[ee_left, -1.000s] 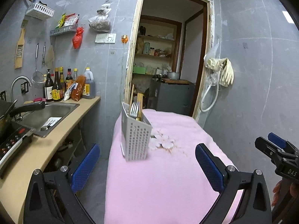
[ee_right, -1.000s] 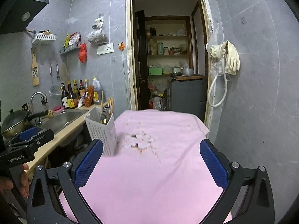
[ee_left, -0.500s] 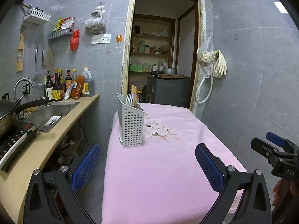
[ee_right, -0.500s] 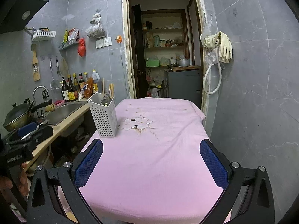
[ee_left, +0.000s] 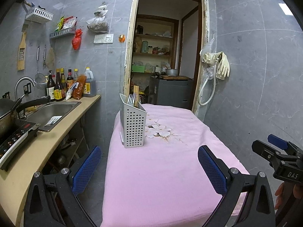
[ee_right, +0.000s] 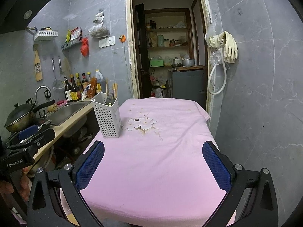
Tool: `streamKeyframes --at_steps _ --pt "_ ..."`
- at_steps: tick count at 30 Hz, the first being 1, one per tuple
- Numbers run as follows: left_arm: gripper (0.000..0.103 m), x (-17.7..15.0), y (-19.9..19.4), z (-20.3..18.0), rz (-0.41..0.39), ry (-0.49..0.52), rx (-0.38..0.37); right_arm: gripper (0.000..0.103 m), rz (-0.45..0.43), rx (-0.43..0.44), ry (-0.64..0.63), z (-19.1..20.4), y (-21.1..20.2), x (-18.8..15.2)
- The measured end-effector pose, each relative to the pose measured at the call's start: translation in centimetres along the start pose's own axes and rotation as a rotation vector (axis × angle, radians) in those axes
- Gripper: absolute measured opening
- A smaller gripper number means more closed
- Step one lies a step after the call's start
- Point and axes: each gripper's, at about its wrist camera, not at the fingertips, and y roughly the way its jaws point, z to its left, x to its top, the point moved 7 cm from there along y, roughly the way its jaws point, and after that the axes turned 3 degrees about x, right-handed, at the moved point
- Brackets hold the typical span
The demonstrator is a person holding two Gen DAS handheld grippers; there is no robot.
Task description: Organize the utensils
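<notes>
A white perforated utensil holder (ee_left: 133, 127) stands upright near the left edge of the pink-clothed table (ee_left: 166, 170). It holds forks (ee_left: 130, 98) and wooden chopsticks (ee_left: 136, 96). It also shows in the right wrist view (ee_right: 107, 116). My left gripper (ee_left: 149, 164) is open and empty, held back from the holder above the table's near end. My right gripper (ee_right: 153, 160) is open and empty, also over the near end. Each gripper shows at the edge of the other's view.
A kitchen counter (ee_left: 37, 151) with a sink (ee_left: 55, 111), an induction cooker (ee_left: 15, 138), a wok (ee_right: 20, 117) and bottles (ee_left: 58, 89) runs along the left. A doorway (ee_left: 166, 56) opens behind the table. The tiled wall (ee_left: 255, 75) is close on the right.
Both grippers have pulled back and away from the table, so the holder looks smaller and farther. Both stay open and empty.
</notes>
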Motion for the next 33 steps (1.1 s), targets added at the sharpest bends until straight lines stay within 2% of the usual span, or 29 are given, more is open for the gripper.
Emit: streamKeyframes --at_steps 33 --pt "0.103 -0.14 -0.12 -0.11 0.005 0.01 -0.002 0.102 -0.002 -0.001 -0.002 0.24 0.22 0.37"
